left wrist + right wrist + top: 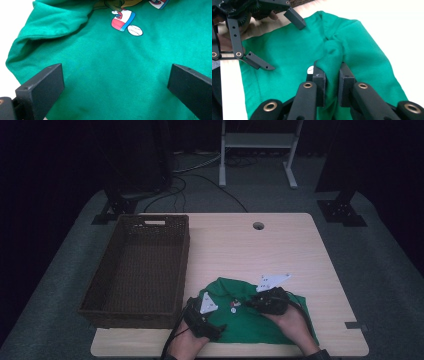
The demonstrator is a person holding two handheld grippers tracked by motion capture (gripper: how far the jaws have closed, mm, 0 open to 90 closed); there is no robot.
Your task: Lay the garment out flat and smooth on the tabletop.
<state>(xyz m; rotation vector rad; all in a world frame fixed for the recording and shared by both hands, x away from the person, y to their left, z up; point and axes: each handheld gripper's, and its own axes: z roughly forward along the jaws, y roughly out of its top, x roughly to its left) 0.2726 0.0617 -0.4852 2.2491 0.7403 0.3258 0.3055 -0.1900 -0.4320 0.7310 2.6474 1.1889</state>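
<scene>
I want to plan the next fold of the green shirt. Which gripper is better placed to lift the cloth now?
The right gripper. Its jaws are already shut on a raised fold of the green shirt, so it can lift at once. The left gripper stands open above flat cloth and holds nothing.

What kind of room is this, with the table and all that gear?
Probably a lab or recording studio rather than a home: a bare wooden table on grey carpet, dark curtains all round, cables trailing over the floor, and a white metal stand behind.
</scene>
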